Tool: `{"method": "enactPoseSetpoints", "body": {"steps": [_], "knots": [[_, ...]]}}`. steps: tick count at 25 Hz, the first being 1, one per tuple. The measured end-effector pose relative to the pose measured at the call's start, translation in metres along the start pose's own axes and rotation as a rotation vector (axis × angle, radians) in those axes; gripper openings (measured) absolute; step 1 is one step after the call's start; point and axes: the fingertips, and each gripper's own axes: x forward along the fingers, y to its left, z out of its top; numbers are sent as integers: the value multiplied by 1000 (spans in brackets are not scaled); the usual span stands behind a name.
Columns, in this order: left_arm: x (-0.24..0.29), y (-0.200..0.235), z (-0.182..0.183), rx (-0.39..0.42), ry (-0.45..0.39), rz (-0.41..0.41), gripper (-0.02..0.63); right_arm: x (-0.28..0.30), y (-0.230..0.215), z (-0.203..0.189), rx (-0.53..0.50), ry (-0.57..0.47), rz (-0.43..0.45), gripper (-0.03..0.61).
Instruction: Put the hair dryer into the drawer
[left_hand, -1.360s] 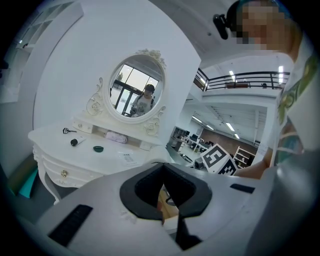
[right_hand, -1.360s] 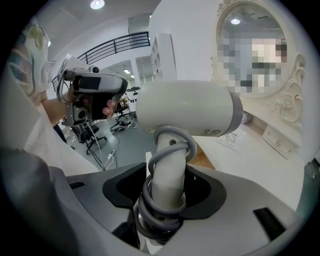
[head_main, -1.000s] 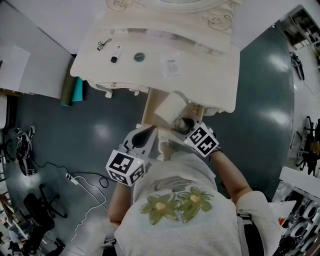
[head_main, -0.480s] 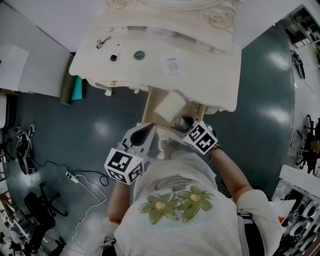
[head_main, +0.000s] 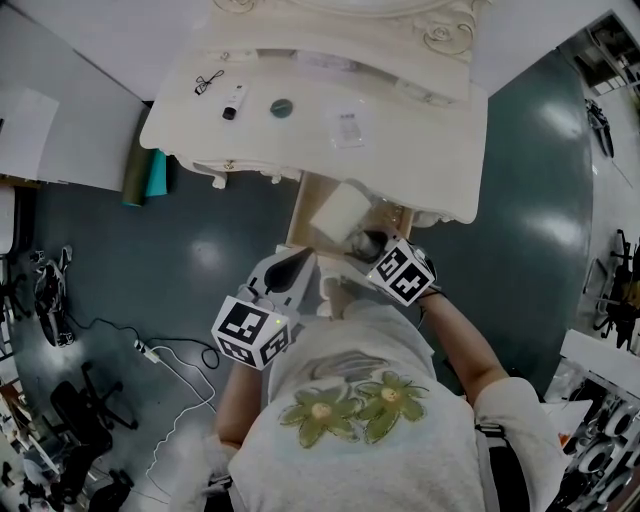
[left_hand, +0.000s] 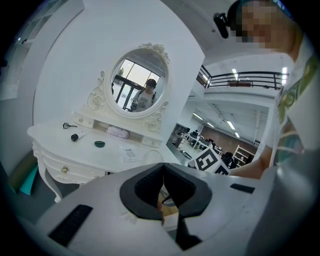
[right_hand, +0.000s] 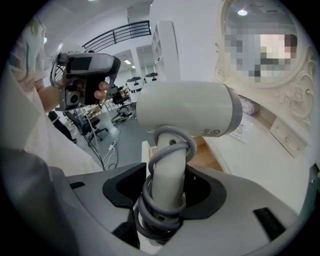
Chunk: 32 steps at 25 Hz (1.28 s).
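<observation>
A white hair dryer (head_main: 343, 212) (right_hand: 190, 110) hangs over the open wooden drawer (head_main: 303, 205) of the white vanity table (head_main: 420, 150). My right gripper (head_main: 368, 246) (right_hand: 167, 187) is shut on its handle, and the grey cord (right_hand: 172, 150) is coiled round that handle. The dryer's barrel points sideways above the jaws. My left gripper (head_main: 300, 258) (left_hand: 162, 182) hovers just left of the drawer's front, shut with nothing in it. Its pads meet at the tips, and a strip of the drawer's wood (left_hand: 169, 209) shows below them.
On the vanity top lie a black looped cord (head_main: 208, 85), a small tube (head_main: 233, 105), a dark round lid (head_main: 280, 107) and a paper card (head_main: 347, 130). An oval mirror (left_hand: 140, 82) stands behind. A teal roll (head_main: 153, 178) and a white cable (head_main: 170, 365) are on the floor at left.
</observation>
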Motion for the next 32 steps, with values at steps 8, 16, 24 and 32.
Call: {"method": "enactPoseSetpoints", "body": {"steps": [8,16,24,32], "knots": [[3,-1,-5,-8,15,-9,11,8,-2,-1,-4,18,10,218],[7,4,-7,-19,22,-9,11,16,-6,-7,-4,43,16,218],[8,9,-6,-34,21,-4,11,22,-8,-14,-17,80,17,218],[8,19,-7,-47,24,11,11,30,-12,-20,-32,112,19,218]]}}
